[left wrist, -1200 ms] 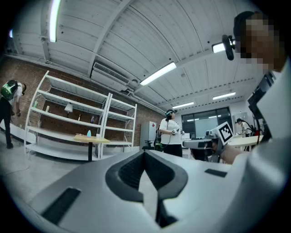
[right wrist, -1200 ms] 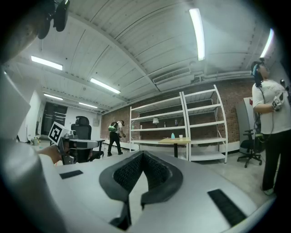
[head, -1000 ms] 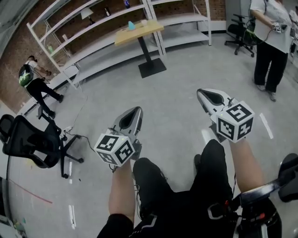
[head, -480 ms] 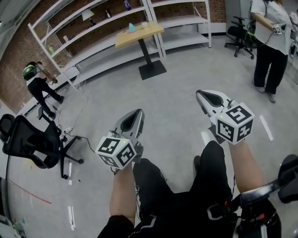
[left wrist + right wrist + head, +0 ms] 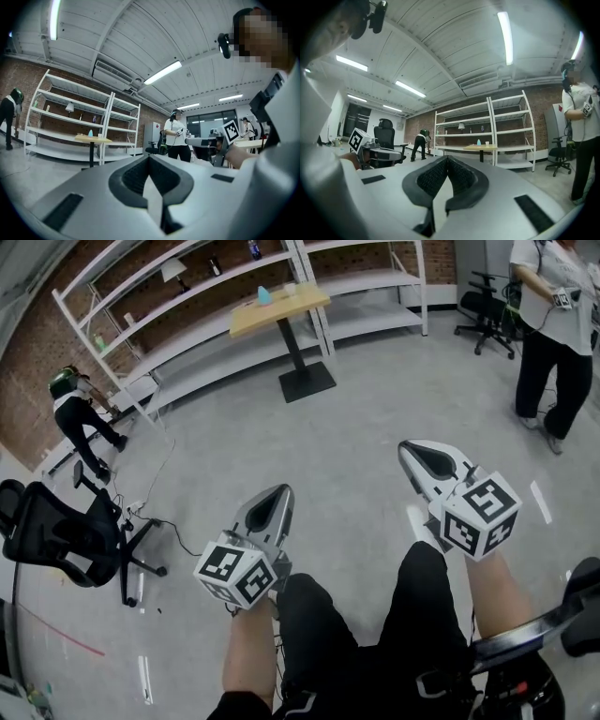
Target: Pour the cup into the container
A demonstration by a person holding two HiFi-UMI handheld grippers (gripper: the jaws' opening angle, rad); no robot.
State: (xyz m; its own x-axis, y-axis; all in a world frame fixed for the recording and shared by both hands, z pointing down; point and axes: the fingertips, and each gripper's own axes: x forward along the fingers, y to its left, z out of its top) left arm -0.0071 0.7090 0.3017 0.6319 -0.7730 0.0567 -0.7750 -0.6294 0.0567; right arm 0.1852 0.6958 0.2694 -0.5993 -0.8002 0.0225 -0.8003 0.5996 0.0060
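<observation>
Cup (image 5: 291,285), small and white, stands on a wooden table (image 5: 281,307) far ahead of both my claws. A teal vessel (image 5: 265,294) stands just beside it. I take that to be the container, though at this range I cannot be sure of its shape.

In the left gripper view the table sits to the left of my jaw line, and in the right gripper view to the right of it, so the two claws toe slightly inward.

My left claw (image 5: 277,493) is fully closed, jaws meeting, with nothing between them. My right claw (image 5: 412,451) is the same, pressed together and empty. Both point level, out over bare grey floor (image 5: 356,399), with my legs below them.

I judge the task has not begun, and the step in hand is the approach. To do it well, I should walk up square to the table and carry the claws level. I should part one claw's jaws before reaching the cup, then grip it at mid-wall so it does not tip early.

White shelving (image 5: 187,306) runs behind the table. An office chair (image 5: 56,531) is well to the left of my left claw. One person (image 5: 553,334) stands to the right of my right claw, and another (image 5: 80,413) bends by the shelving, far left.
</observation>
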